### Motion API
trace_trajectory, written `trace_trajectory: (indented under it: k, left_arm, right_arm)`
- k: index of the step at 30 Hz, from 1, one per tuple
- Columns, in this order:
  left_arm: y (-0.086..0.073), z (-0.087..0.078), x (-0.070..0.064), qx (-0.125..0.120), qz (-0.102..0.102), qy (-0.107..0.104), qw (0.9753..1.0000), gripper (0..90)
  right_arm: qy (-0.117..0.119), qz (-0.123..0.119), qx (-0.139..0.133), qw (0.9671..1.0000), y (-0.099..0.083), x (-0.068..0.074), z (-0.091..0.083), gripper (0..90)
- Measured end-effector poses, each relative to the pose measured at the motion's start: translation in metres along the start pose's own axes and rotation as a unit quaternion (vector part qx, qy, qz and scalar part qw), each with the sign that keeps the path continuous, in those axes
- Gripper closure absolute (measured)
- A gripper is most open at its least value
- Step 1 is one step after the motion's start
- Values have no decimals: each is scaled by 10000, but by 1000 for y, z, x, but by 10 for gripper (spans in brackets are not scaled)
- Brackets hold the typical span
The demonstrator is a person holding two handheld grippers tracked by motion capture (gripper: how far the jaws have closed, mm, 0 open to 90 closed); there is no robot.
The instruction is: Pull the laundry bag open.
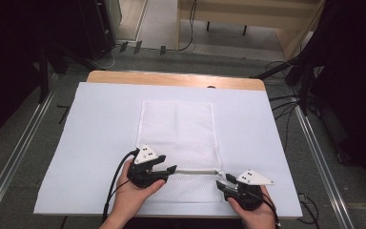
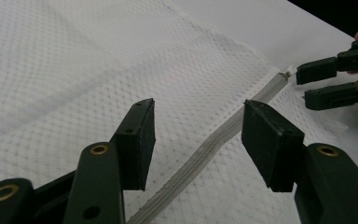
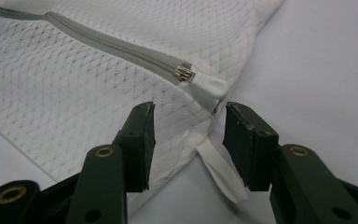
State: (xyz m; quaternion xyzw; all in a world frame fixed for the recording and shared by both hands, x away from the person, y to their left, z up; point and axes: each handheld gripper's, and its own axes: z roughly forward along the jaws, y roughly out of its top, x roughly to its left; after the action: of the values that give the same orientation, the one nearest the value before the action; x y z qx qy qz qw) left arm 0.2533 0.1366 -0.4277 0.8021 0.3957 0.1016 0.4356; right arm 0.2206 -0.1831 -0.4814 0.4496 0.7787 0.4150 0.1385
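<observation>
Just beyond right claw (image 3: 184,135): zipper pull (image 3: 205,86)

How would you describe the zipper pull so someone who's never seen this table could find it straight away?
Start at the white mesh bag lying on the white sheet that covers the table. Follow the grey zipper across the bag's near end to the edge by the right gripper. The zipper pull is the small metal piece there, beside a white tab.
</observation>
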Motion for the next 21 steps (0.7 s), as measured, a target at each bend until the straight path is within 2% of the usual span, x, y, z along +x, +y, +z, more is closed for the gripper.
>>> trace_trajectory:
  k: [6, 8, 10, 12, 13, 15, 17, 19, 21]
  left_arm:
    - [0, 2, -4, -41, 59, -83, 9999, 436]
    - [0, 4, -5, -36, 71, -134, 9999, 437]
    - [1, 6, -8, -36, -3, -195, 9998, 455]
    - [3, 13, -14, -45, -120, -379, 9992, 489]
    - [5, 18, -20, -19, -82, -474, 9988, 507]
    - [9, 30, -33, 72, 67, -533, 9985, 571]
    - [13, 45, -43, 208, 73, -655, 9976, 620]
    - [14, 58, -49, 317, 46, -721, 9969, 664]
    - [13, 71, -53, 470, 5, -725, 9963, 702]
  right_arm:
    - [-112, -7, 153, 9998, 2, 3, 8, 542]
    - [-167, -51, 143, 9997, 1, 4, 9, 567]
    - [-282, -129, 137, 9994, 0, 6, 9, 610]
    - [-440, -211, 70, 9988, -2, 8, 10, 668]
    - [-484, -235, 42, 9985, -2, 8, 10, 687]
    - [-515, -168, 12, 9985, -3, 9, 10, 740]
    - [-528, -144, -10, 9985, -3, 8, 11, 803]
    - [-438, -112, -13, 9990, -3, 7, 11, 874]
    - [-420, -140, -12, 9990, -2, 7, 11, 894]
